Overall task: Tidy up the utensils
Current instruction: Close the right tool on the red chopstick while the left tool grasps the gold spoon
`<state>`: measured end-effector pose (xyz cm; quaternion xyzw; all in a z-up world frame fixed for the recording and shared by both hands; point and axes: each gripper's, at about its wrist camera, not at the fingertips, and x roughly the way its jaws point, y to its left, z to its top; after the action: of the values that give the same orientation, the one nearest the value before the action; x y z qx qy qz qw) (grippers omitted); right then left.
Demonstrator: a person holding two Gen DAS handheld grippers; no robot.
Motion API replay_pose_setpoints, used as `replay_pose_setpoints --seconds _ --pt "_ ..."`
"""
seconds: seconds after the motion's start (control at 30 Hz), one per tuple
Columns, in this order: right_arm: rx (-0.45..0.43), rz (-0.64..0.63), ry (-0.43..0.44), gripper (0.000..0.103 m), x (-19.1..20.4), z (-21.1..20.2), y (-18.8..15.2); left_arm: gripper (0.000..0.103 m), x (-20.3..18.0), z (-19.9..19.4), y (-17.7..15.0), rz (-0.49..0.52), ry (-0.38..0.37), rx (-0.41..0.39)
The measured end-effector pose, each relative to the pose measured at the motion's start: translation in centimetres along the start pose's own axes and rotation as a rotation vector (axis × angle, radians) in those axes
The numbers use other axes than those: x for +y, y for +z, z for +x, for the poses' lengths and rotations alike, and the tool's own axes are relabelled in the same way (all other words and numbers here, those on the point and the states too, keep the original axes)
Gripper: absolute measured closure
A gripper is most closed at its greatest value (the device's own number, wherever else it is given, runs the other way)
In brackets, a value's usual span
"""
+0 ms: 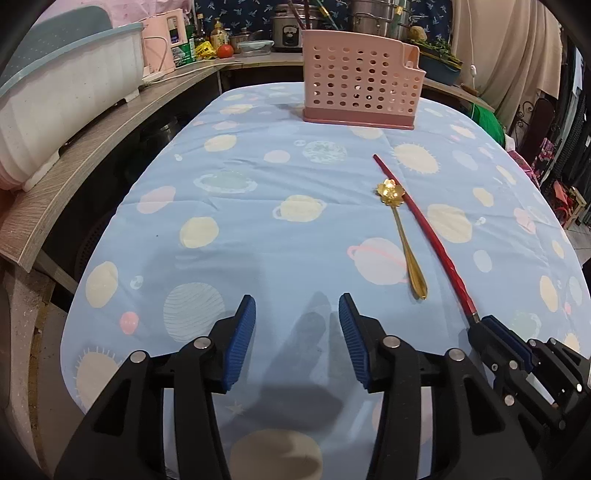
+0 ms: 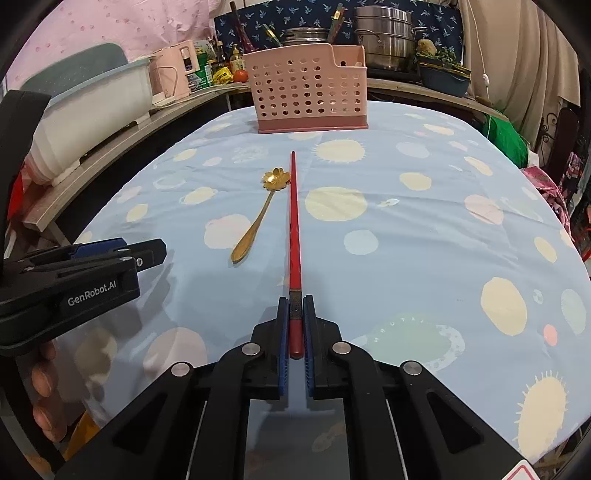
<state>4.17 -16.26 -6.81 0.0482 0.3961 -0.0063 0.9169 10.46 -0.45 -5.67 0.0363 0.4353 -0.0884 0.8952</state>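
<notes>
A red chopstick (image 2: 294,229) lies on the blue planet-print tablecloth, pointing toward a pink perforated utensil holder (image 2: 308,90) at the far end. My right gripper (image 2: 295,306) is shut on the chopstick's near end. A gold spoon with a flower-shaped bowl (image 2: 258,218) lies just left of the chopstick. In the left wrist view, the chopstick (image 1: 421,229), spoon (image 1: 400,236) and holder (image 1: 360,88) show to the right; my left gripper (image 1: 297,306) is open and empty above the cloth, left of the right gripper (image 1: 491,328).
A wooden counter (image 1: 74,173) runs along the left with a white dish tub (image 1: 55,96). Pots, bottles and a rice cooker (image 1: 290,31) stand behind the table. The table edge (image 2: 554,229) curves away at right, with clutter beyond.
</notes>
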Motion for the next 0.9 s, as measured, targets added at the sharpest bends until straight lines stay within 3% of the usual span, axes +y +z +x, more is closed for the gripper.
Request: replay_pose_setpoints --seconds 0.17,0.33,0.6,0.7,0.87,0.9 --pt "-0.007 0.063 -0.015 0.096 -2.1 -0.3 0.4 0.051 -1.2 0.1 0.1 0.021 -0.024 0.0" --pt "-0.006 0.098 -0.015 0.096 -3.3 -0.5 0.4 0.043 -3.1 0.5 0.5 0.038 -0.098 0.006" --pt "-0.002 0.111 0.0 0.096 -3.7 -0.3 0.0 0.047 -5.4 2.3 0.9 0.046 -0.133 0.023" --pt "-0.004 0.112 0.005 0.096 -3.7 -0.3 -0.1 0.057 -5.6 2.4 1.0 0.047 -0.128 0.016" --pt "-0.006 0.114 0.01 0.096 -3.7 -0.2 -0.1 0.09 -5.7 2.3 1.0 0.053 -0.131 0.018" --pt "-0.006 0.115 0.012 0.096 -3.8 -0.3 -0.2 0.092 -5.7 2.2 1.0 0.053 -0.133 0.02"
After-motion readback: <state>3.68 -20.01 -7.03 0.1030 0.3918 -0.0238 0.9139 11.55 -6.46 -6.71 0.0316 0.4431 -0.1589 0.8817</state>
